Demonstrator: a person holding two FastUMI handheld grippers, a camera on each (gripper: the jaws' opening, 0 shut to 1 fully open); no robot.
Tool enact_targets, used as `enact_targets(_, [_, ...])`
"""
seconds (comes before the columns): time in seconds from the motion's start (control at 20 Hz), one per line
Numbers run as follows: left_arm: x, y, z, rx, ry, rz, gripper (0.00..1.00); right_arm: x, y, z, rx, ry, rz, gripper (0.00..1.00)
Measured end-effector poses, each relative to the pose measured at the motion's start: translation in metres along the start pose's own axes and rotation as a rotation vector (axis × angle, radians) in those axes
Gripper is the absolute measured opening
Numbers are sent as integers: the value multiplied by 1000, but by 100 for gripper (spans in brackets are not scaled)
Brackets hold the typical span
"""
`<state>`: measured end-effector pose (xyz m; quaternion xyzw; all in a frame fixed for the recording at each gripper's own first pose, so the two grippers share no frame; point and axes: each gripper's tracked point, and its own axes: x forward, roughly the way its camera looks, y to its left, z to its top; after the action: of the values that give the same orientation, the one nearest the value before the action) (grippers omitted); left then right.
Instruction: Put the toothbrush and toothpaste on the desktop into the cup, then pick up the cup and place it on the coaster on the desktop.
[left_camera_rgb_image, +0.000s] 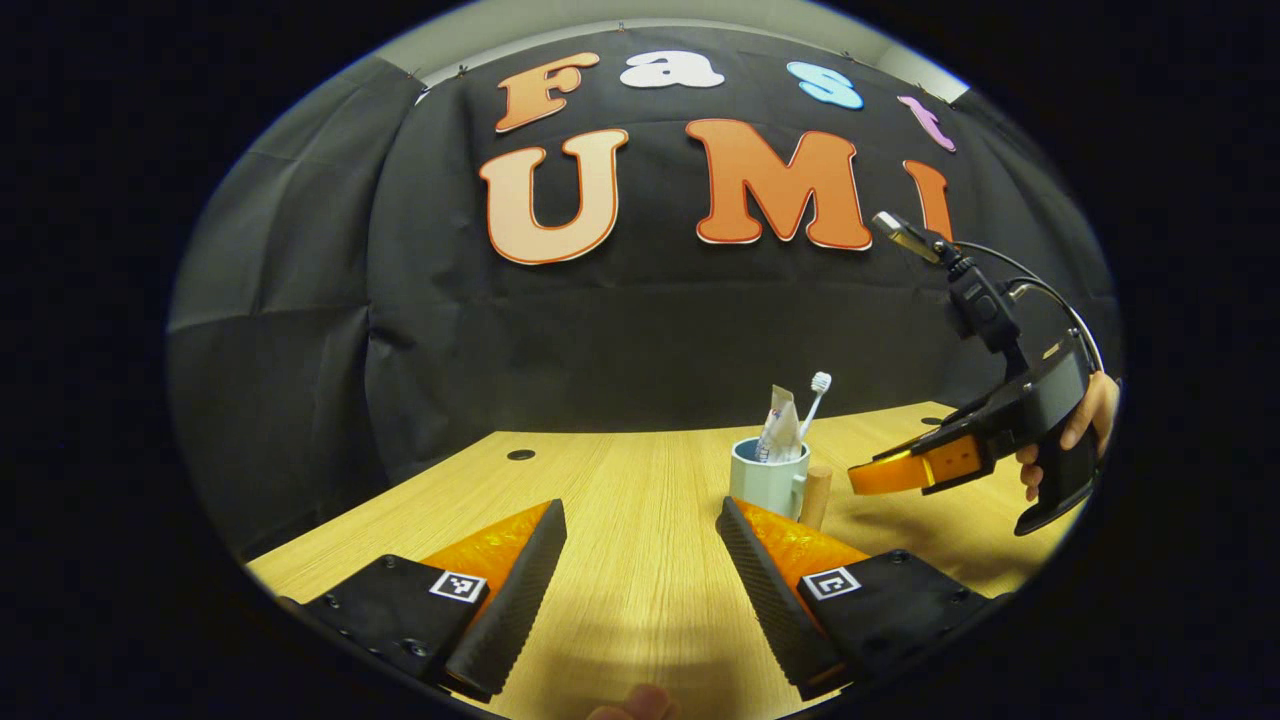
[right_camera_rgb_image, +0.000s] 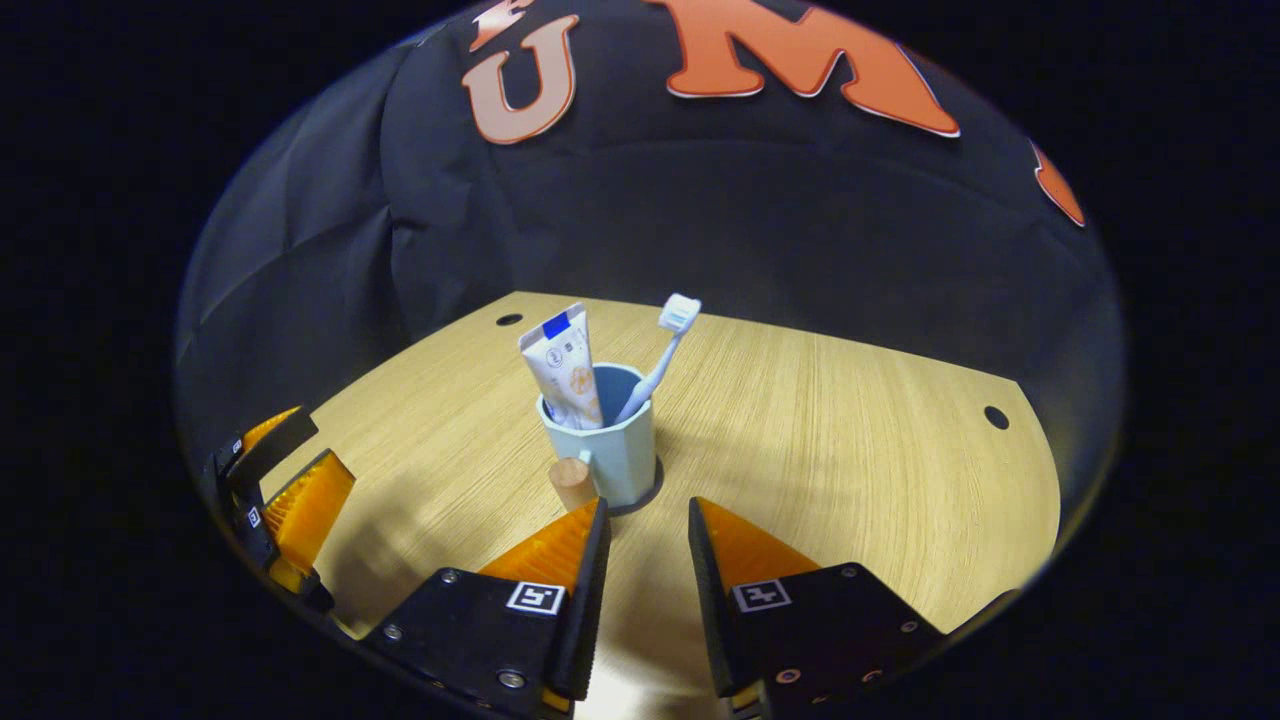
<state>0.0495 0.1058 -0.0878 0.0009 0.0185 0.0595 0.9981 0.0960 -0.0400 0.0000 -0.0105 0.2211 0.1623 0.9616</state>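
While the wooden bench (right_camera_rgb_image: 850, 440) spreads pale and wide across both views, its far edge meets the black cloth wall (right_camera_rgb_image: 760, 220), and small dark holes (right_camera_rgb_image: 996, 417) dot its surface near the corners. On the bench stands the light blue cup (right_camera_rgb_image: 615, 450), upright, its base resting on a thin dark coaster (right_camera_rgb_image: 645, 497) whose rim peeks out around the bottom. A short wooden peg handle (right_camera_rgb_image: 572, 482) juts from the cup's side toward the right gripper view's camera.

Both task items sit inside the cup. The toothpaste (right_camera_rgb_image: 562, 365) tube leans against the rim with its flat crimped end up, and the toothbrush (right_camera_rgb_image: 662, 352) tilts the other way, bristle head at the top.

The right gripper (right_camera_rgb_image: 648, 520) hovers just short of the cup, jaws a moderate gap apart, holding nothing, with the fingertips apart from the cup and handle. In the left gripper view it appears off to the side, gripped by a hand (left_camera_rgb_image: 1085, 425), its orange finger pointing toward the cup (left_camera_rgb_image: 765, 475).

The left gripper (left_camera_rgb_image: 640, 520) sits farther back from the cup, jaws spread wide and empty over bare bench. In the right gripper view its orange fingers show at the edge, well apart from the cup.
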Motion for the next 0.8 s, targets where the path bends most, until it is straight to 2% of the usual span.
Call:
enact_targets(0.25, [1,-15,21,6,-45,-11,99,-35,-32,14,25,-143,-50,52])
enact_targets(0.3, [2,-20,25,8,-56,-16,99,-43,-37,16,16,-170,-66,49])
enact_targets(0.35, [1,-23,30,9,-65,-20,99,-49,-42,16,7,-194,-80,55])
enact_targets(0.5, [0,-37,46,12,-93,-38,99,-67,-49,17,-14,-235,-82,59])
enact_targets(0.65, [-7,-49,64,22,-132,-54,99,-86,-57,27,-28,-291,-96,59])
enact_targets(0.7, [-9,-54,70,24,-144,-58,99,-92,-58,30,-31,-316,-103,54])
enact_targets(0.8, [-12,-58,78,30,-161,-58,100,-105,-59,37,-36,-369,-110,63])
